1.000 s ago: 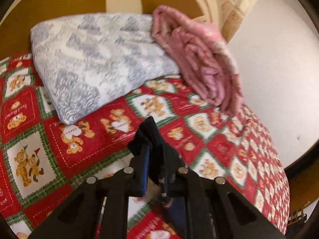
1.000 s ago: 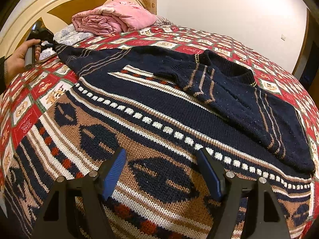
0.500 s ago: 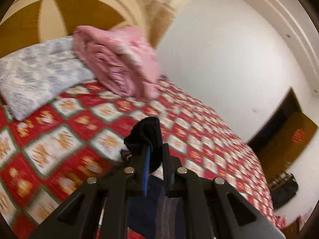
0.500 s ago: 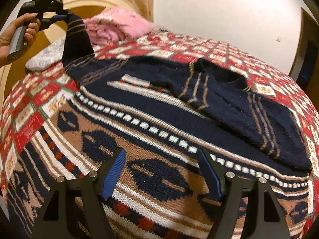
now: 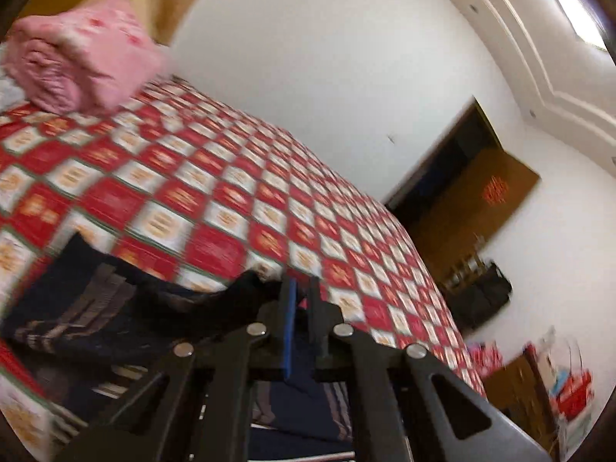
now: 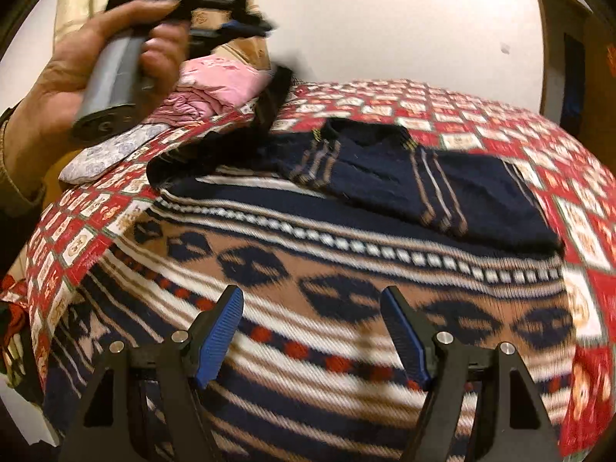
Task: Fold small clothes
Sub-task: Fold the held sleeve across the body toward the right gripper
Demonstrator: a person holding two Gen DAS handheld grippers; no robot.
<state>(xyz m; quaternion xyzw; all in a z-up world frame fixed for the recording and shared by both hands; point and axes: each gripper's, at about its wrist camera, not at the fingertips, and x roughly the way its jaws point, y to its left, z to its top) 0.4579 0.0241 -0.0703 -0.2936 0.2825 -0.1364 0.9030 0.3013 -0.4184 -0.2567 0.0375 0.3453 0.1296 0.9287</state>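
Sweater (image 6: 346, 269) lies flat across bedspread (image 6: 500, 115), neck end away from the camera. Left gripper (image 5: 300, 292) pinches lifted sleeve (image 6: 273, 96). Right gripper (image 6: 312, 331) spread wide, empty.

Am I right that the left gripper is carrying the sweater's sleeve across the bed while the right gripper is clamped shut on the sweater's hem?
Not quite. The right wrist view shows the right gripper open, its fingers spread above the patterned sweater, holding nothing. The left gripper is indeed closed on the dark sleeve.

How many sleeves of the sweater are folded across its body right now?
1. The right sleeve lies flat across the sweater. The left sleeve is lifted off the bed, shut in the left tool; the right tool is open.
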